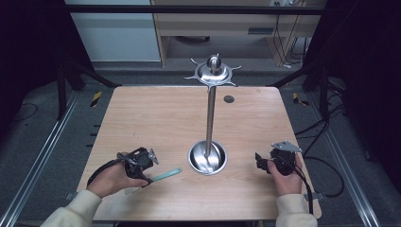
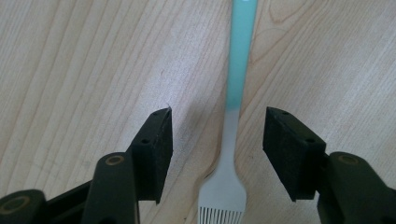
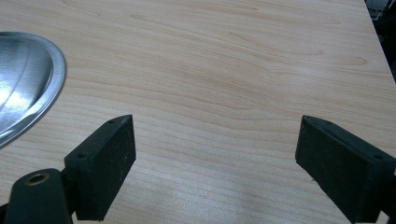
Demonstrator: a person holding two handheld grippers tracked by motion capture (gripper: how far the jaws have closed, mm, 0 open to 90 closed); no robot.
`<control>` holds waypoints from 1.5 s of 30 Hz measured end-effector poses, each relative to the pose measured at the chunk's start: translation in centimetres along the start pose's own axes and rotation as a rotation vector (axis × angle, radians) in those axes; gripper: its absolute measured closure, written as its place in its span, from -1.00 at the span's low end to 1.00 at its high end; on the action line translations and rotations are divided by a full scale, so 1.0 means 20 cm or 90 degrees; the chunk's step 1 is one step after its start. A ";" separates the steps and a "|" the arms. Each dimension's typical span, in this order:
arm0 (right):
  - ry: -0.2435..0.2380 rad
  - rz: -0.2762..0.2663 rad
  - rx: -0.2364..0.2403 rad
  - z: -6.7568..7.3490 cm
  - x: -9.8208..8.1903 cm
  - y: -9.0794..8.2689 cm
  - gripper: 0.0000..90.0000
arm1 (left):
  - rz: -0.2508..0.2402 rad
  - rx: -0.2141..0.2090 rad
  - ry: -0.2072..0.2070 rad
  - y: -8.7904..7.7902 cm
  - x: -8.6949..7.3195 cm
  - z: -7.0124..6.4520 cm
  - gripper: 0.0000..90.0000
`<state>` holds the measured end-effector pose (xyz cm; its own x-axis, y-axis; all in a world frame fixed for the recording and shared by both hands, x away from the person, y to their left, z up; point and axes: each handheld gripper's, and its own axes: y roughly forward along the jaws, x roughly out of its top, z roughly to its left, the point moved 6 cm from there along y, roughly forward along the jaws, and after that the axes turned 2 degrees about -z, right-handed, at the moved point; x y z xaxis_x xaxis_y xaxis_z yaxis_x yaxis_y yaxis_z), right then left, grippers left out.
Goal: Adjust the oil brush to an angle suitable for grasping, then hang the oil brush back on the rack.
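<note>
Left gripper view shows the left gripper spread open astride the pale neck of the brush lying flat on the table, so I would lower squarely and close there, while the right gripper hangs open, empty, beside the stand's steel base.

Light wooden table, steel stand's round base near centre, teal-handled brush front left

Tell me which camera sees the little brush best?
The left gripper view: the brush lies close up between open jaws, bristles and teal handle clear. The high view shows it small beside the left gripper.
</note>
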<state>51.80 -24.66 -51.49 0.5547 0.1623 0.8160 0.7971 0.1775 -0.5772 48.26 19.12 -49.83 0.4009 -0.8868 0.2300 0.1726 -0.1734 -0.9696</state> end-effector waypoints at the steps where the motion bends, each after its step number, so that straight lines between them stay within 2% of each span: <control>1: -0.001 -0.002 -0.001 0.00 0.00 0.00 -0.72 | 0.001 -0.002 0.001 0.00 0.00 0.00 -0.03; 4: 0.000 -0.002 -0.001 0.00 0.00 0.00 -0.72 | 0.012 -0.010 0.014 0.02 0.00 -0.01 0.05; 7: 0.000 -0.001 -0.001 0.00 0.00 0.00 -0.72 | 0.017 -0.014 0.016 0.04 0.00 -0.01 0.11; 10: -0.001 -0.001 -0.002 0.00 0.00 0.00 -0.71 | 0.027 -0.017 0.018 0.05 0.01 -0.01 0.27; 12: 0.000 -0.001 -0.002 0.00 0.00 0.00 -0.72 | 0.037 -0.031 0.025 0.07 0.01 -0.03 0.34; 19: -0.001 -0.002 0.000 0.00 0.00 0.00 -0.72 | 0.048 -0.040 0.032 0.09 0.03 -0.04 0.49; 32: 0.003 -0.002 0.001 0.00 0.00 0.00 -0.72 | 0.073 -0.040 0.044 0.11 0.02 -0.03 0.69; 37: 0.004 -0.002 0.001 0.00 0.00 0.00 -0.72 | 0.075 -0.032 0.045 0.12 0.02 -0.03 0.80; 45: 0.000 -0.001 0.002 0.00 0.00 0.00 -0.72 | 0.072 -0.026 0.048 0.12 0.02 -0.03 0.81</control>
<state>51.81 -24.61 -51.43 0.5535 0.1620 0.8169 0.7971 0.1811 -0.5761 48.18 18.15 -52.10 0.3470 -0.9309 0.1141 0.0925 -0.0870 -0.9919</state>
